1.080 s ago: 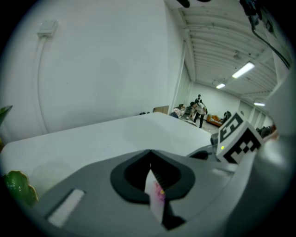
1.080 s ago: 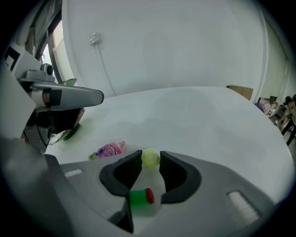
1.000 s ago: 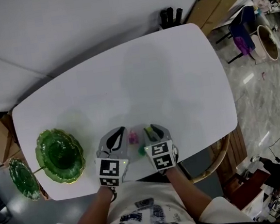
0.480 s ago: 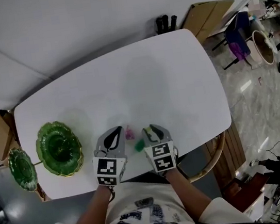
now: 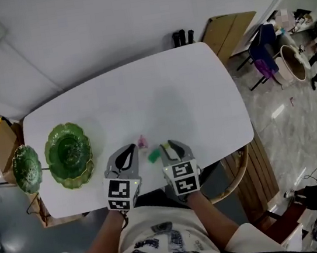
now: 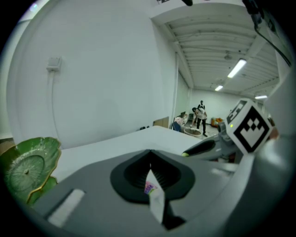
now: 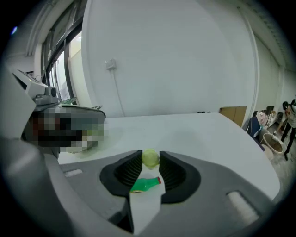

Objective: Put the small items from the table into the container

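Head view, starting at the near edge of the white counter [image 5: 188, 89]: both tongs hang side by side just over the edge closest to the person. The right tongs [image 5: 170, 146] are pinching a small yellow-green ball [image 7: 149, 158] at their tips, a pad against each side of it. The left tongs [image 5: 130, 151] are pressed together with nothing that I can see gripped in them. Between the two pairs a little green bottle [image 5: 154, 155] lies on its side on the counter, its length running across the line of the right tongs and its red cap toward their right jaw. Just past it, beside the left tips, sits a small pink item [image 5: 142, 142]. Something pink also shows through the slit behind the left jaws, and I cannot tell whether that is the same piece lying below. The container, a green leaf-shaped bowl [image 5: 68, 156], stands well off to the left near the counter's end, with a smaller green dish [image 5: 26, 168] beyond it at the edge. The ball's way to the bowl therefore runs sideways to the left, with the left tongs standing in between. I'd judge the loaded right hand has to pass over or ahead of the left one, which is nearer the bowl yet carries nothing
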The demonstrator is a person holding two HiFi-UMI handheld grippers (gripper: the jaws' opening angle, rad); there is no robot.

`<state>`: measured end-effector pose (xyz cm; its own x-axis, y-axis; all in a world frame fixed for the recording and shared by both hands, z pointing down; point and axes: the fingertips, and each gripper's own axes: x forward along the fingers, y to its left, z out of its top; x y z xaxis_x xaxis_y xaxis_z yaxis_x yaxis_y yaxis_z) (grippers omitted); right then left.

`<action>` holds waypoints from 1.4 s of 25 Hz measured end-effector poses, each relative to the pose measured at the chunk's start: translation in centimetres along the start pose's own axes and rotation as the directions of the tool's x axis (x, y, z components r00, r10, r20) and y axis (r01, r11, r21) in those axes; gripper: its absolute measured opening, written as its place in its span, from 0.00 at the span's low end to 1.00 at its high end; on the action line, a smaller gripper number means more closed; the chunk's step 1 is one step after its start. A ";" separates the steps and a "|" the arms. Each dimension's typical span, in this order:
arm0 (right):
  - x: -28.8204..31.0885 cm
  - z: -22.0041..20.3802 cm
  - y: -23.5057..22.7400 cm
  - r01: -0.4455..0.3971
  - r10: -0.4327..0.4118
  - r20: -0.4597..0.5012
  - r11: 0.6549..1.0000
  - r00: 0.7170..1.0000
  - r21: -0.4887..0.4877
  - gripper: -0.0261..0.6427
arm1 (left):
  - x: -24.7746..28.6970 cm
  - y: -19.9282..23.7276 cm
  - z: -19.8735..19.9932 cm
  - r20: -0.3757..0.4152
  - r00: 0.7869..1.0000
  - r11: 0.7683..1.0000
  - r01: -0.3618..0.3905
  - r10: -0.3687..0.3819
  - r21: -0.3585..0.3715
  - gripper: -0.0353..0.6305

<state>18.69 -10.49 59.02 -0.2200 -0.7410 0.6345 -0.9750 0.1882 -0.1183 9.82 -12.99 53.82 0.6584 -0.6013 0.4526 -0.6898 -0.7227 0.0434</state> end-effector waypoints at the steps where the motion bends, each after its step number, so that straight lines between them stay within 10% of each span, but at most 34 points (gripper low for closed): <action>1: -0.4 0.3 0.3 -0.005 0.005 0.012 1.000 1.000 0.000 0.21 | -0.6 -0.1 0.2 0.007 1.000 1.000 -0.008 0.008 0.004 0.04; 35: -0.4 8.7 19.3 -0.295 0.321 0.110 0.934 0.941 -0.203 0.21 | -17.7 11.2 -1.0 0.053 0.927 0.927 -0.367 0.371 -0.074 0.04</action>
<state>-0.33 -12.22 49.84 -0.5234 -0.7075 0.4749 -0.8391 0.5249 -0.1427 -9.89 -10.11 47.22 0.3704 -0.8438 0.3883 -0.9036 -0.4242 -0.0601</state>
